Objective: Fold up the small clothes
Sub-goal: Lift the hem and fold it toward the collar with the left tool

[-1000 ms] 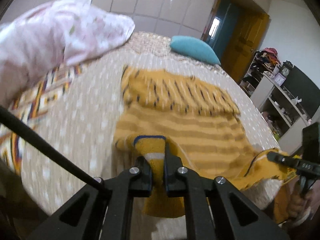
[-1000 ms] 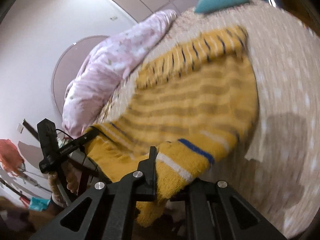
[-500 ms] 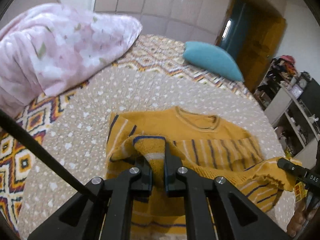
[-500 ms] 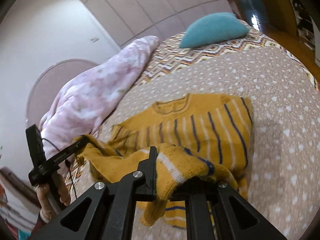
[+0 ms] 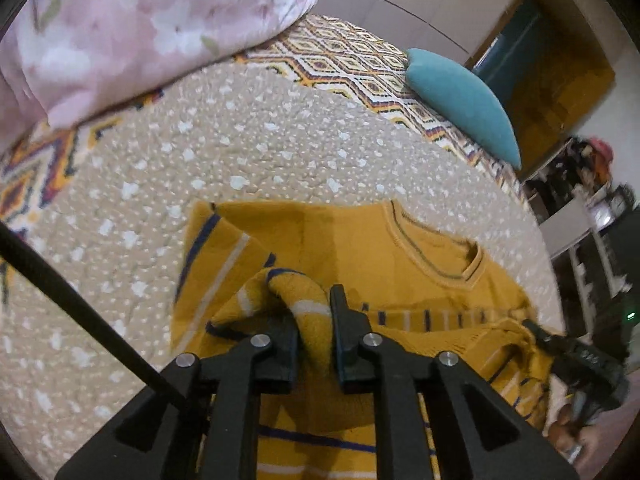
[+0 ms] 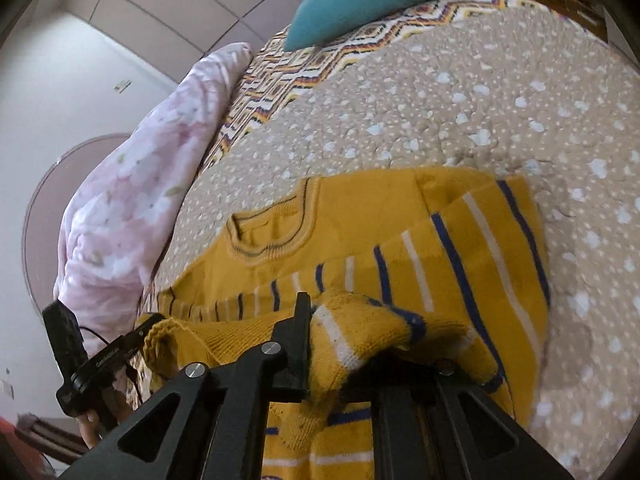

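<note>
A mustard-yellow knit sweater (image 5: 360,248) with navy and white stripes lies on the bed, neckline toward the far side; it also shows in the right wrist view (image 6: 360,216). My left gripper (image 5: 314,320) is shut on the sweater's lower hem, carried over the body. My right gripper (image 6: 344,340) is shut on the other hem corner, its right finger hidden under the knit. Each gripper appears at the other view's edge, the right gripper (image 5: 576,356) and the left gripper (image 6: 104,360).
The beige dotted bedspread (image 5: 240,152) lies under the sweater. A pink floral duvet (image 5: 120,28) is piled at the far left. A teal cushion (image 5: 460,96) lies at the head of the bed. Shelves (image 5: 592,216) stand to the right.
Both grippers have carried the sweater's hem forward over its body toward the neckline, folding it up. The grippers stayed shut on the hem and sit lower and closer to the bed.
</note>
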A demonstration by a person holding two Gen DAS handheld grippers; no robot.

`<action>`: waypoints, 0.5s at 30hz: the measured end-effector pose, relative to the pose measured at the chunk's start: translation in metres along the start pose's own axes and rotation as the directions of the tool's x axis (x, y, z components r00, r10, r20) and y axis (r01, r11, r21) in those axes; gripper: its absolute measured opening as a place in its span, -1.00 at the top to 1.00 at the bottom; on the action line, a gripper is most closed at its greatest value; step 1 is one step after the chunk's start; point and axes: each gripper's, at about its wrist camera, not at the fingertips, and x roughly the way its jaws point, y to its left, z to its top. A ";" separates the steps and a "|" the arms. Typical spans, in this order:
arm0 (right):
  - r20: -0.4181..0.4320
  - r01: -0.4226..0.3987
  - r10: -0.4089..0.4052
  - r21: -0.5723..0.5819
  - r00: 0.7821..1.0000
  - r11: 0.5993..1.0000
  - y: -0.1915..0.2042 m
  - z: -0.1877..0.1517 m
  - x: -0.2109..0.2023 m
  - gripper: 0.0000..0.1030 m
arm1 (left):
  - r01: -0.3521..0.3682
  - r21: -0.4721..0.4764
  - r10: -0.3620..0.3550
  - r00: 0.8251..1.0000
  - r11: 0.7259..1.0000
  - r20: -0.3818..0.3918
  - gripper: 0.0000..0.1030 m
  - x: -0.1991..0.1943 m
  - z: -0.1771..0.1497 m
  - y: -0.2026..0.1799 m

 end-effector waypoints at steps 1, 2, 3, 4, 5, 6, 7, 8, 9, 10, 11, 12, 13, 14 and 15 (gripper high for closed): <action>-0.002 -0.008 0.008 0.011 1.000 1.000 -0.002 0.003 0.002 0.72 | 0.012 -0.017 -0.013 1.000 1.000 -0.006 0.67 0.003 0.003 0.003; -0.001 -0.019 0.019 0.025 1.000 0.999 -0.004 0.007 0.004 0.69 | 0.023 -0.033 -0.024 1.000 0.999 -0.012 0.64 0.006 0.004 0.005; 0.001 -0.029 0.029 0.040 1.000 0.999 -0.006 0.010 0.006 0.60 | 0.040 -0.053 -0.041 0.999 0.998 -0.022 0.60 0.010 0.005 0.008; 0.004 -0.037 0.037 0.055 0.999 0.998 -0.008 0.013 0.007 0.48 | 0.057 -0.072 -0.059 0.998 0.996 -0.028 0.58 0.013 0.007 0.011; 0.009 -0.051 0.051 0.076 0.999 0.996 -0.011 0.016 0.008 0.44 | 0.076 -0.094 -0.079 0.996 0.993 -0.033 0.56 0.016 0.008 0.014; 0.013 -0.062 0.061 0.093 0.998 0.994 -0.014 0.019 0.009 0.39 | 0.101 -0.121 -0.106 0.994 0.987 -0.037 0.53 0.018 0.010 0.019; 0.015 -0.074 0.073 0.116 0.997 0.991 -0.017 0.023 0.010 0.36 | 0.122 -0.143 -0.129 0.991 0.982 -0.037 0.51 0.019 0.011 0.022; 0.016 -0.085 0.083 0.134 0.996 0.987 -0.020 0.025 0.011 0.34 | 0.144 -0.167 -0.151 0.988 0.975 -0.034 0.48 0.019 0.013 0.026; 0.018 -0.091 0.089 0.147 0.996 0.985 -0.022 0.027 0.012 0.32 | 0.171 -0.198 -0.180 0.983 0.965 -0.028 0.44 0.020 0.014 0.031; 0.019 -0.093 0.091 0.155 0.996 0.983 -0.024 0.029 0.013 0.30 | 0.191 -0.224 -0.201 0.979 0.956 -0.022 0.41 0.020 0.016 0.034; 0.020 -0.094 0.092 0.161 0.996 0.983 -0.025 0.031 0.015 0.29 | 0.215 -0.259 -0.227 0.974 0.942 -0.016 0.38 0.022 0.018 0.039; 0.020 -0.093 0.091 0.162 0.996 0.982 -0.025 0.031 0.015 0.26 | 0.229 -0.280 -0.242 0.970 0.932 -0.012 0.35 0.022 0.019 0.043; 0.018 -0.092 0.090 0.163 0.996 0.982 -0.026 0.032 0.017 0.22 | 0.244 -0.304 -0.258 0.966 0.921 -0.006 0.32 0.023 0.020 0.047; 0.015 -0.092 0.091 0.164 0.996 0.982 -0.026 0.033 0.018 0.19 | 0.273 -0.340 -0.287 0.958 0.900 0.010 0.26 0.023 0.021 0.053; 0.015 -0.103 0.102 0.171 0.995 0.980 -0.026 0.035 0.019 0.12 | 0.291 -0.360 -0.303 0.953 0.886 0.024 0.20 0.022 0.022 0.057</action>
